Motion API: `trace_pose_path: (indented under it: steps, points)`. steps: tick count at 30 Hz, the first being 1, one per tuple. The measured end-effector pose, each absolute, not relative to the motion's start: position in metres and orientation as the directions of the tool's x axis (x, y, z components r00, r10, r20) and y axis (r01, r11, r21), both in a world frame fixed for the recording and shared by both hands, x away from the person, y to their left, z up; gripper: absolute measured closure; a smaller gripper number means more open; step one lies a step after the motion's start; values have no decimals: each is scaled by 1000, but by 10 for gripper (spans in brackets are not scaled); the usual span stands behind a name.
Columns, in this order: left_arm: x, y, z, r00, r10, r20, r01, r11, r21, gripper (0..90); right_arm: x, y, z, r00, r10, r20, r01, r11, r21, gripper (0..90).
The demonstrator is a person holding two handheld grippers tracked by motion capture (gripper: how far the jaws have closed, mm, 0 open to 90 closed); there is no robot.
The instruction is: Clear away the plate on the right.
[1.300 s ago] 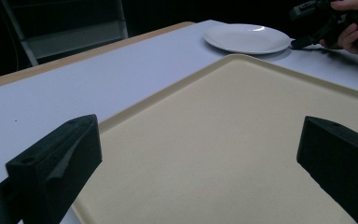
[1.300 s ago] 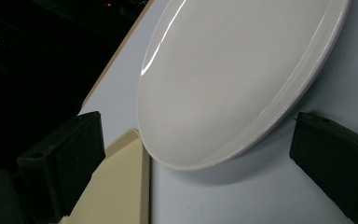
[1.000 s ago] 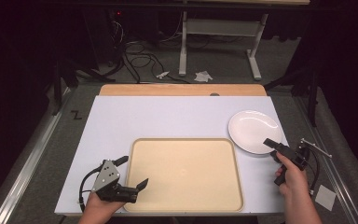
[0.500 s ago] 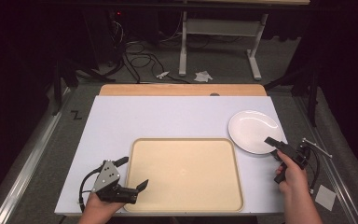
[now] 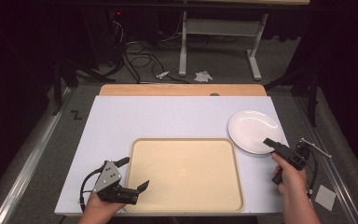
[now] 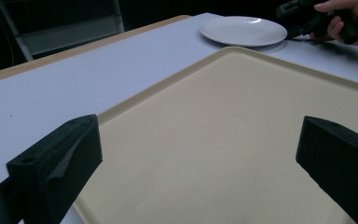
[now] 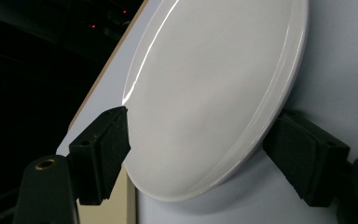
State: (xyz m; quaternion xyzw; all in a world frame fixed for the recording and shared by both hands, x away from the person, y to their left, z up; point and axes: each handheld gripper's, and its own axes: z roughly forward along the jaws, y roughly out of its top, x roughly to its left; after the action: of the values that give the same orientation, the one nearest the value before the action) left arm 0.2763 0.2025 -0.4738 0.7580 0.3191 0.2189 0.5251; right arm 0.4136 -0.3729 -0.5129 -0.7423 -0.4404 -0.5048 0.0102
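Straddling the plate's [image 7: 214, 93] near rim, apparently untouched, right tool [image 7: 200, 154].

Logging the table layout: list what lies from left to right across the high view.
left gripper → beige tray → white plate → right gripper, its jaws just closing around the plate's near edge.

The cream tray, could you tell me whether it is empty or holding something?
Empty: the cream tray shows a bare surface in both the high view and the left gripper view.
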Motion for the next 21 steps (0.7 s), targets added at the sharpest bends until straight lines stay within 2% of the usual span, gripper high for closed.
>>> trace_pose_path:
  steps: [5, 6, 7, 14, 17, 21]
  points:
    - [276, 202, -474, 706, 708, -3, 255, -249, 934, 14, 414, -378, -514, 143, 607, 782, 661, -646, 381, 352]
    - [276, 202, -474, 706, 708, -3, 255, -249, 934, 15, 414, -378, -514, 143, 607, 782, 661, -646, 381, 352]
    - [276, 202, -474, 707, 708, -5, 256, -249, 934, 16, 414, -382, -516, 155, 589, 793, 663, -657, 359, 407]
    - [278, 201, -475, 710, 704, -5, 258, -254, 932, 18, 412, -380, -516, 140, 616, 775, 664, -639, 388, 419]
    - [278, 201, -476, 712, 702, -7, 261, -256, 931, 20, 412, -382, -517, 159, 633, 758, 668, -634, 389, 532]
    - [278, 201, -476, 712, 702, -6, 263, -259, 929, 22, 412, -386, -519, 186, 590, 786, 659, -668, 345, 582]
